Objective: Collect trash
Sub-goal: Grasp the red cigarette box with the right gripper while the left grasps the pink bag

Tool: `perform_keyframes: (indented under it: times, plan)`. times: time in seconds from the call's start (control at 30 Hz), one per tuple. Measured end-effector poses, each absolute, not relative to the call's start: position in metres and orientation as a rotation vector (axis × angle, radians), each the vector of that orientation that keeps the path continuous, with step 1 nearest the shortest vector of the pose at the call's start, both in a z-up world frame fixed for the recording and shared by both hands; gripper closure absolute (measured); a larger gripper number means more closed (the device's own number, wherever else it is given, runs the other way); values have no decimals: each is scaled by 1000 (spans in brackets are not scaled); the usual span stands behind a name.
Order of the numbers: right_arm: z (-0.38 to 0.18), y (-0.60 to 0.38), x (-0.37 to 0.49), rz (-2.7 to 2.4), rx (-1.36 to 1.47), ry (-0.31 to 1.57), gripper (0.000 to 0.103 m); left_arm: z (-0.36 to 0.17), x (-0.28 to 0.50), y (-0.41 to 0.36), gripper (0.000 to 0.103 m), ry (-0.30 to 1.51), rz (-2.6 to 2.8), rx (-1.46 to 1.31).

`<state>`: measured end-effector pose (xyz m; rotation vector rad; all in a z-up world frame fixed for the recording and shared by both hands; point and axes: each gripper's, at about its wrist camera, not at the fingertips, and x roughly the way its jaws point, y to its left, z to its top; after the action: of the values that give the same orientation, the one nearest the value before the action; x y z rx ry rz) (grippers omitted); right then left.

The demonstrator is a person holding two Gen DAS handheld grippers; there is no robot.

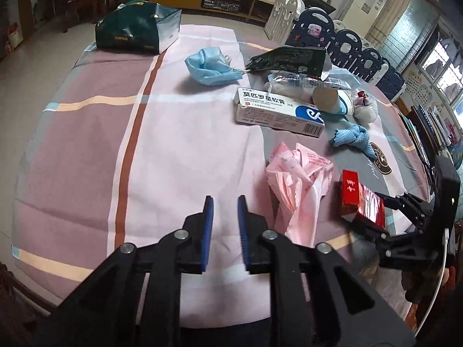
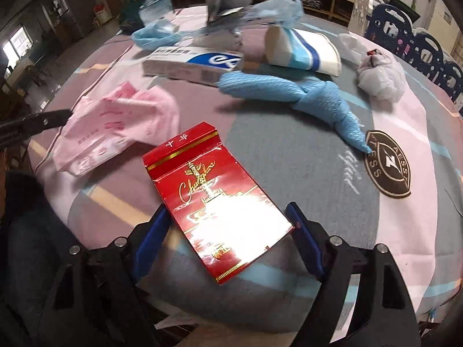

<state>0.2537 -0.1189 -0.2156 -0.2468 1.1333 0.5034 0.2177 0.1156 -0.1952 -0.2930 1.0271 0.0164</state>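
Two grippers | left gripper (image 1: 225, 202): narrow gap, empty | right gripper (image 2: 228, 214): wide, straddling red pack (image 2: 214, 202), contact unclear, glare

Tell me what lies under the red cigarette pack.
The red cigarette pack lies flat on the patterned tablecloth, across a grey patch and a pale stripe, between the right tool's open fingers. Whatever the pack itself covers cannot be seen.

**Litter spread over a cloth-covered surface**

The surface (image 1: 86, 133) wears a pink, grey and mauve plaid cloth. On it lie a dark green paper bag (image 1: 136, 27), a crumpled blue face mask (image 1: 208, 68), a white-and-blue medicine carton (image 1: 277, 111), a twisted blue rag (image 2: 289, 92), a crumpled pink plastic wrapper (image 1: 298, 179), a red cigarette pack (image 2: 214, 202) and a knotted white plastic bag (image 2: 379, 78).
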Motion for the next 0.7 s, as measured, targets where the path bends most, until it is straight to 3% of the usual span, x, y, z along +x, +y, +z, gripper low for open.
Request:
perform_keyframes:
  times: [0.03, 0.1, 0.17, 0.23, 0.3, 0.4, 0.5, 0.7]
  plan:
    - [-214, -112, 246, 501, -276, 1121, 20, -195, 217, 116, 48, 1019, 8, -300]
    - [-213, -104, 240, 481, -331, 1094, 19, -196, 213, 115, 31, 989, -7, -305]
    - [-216, -99, 241, 461, -347, 1100, 19, -200, 212, 112, 29, 983, -42, -324]
    - [-216, -100, 241, 469, -316, 1094, 30, -205, 212, 111, 23, 998, -75, -357]
    - [-214, -102, 239, 451, -288, 1091, 36, -205, 212, 110, 22, 999, -79, -360]
    - [-210, -114, 234, 383, -202, 1095, 43, -201, 210, 112, 12, 960, -103, -399]
    - [-203, -132, 223, 317, -84, 1088, 44, -200, 218, 109, 4, 942, -205, -492]
    - [-192, -162, 204, 171, 59, 1043, 44, -207, 248, 61, 4, 1072, -241, -317]
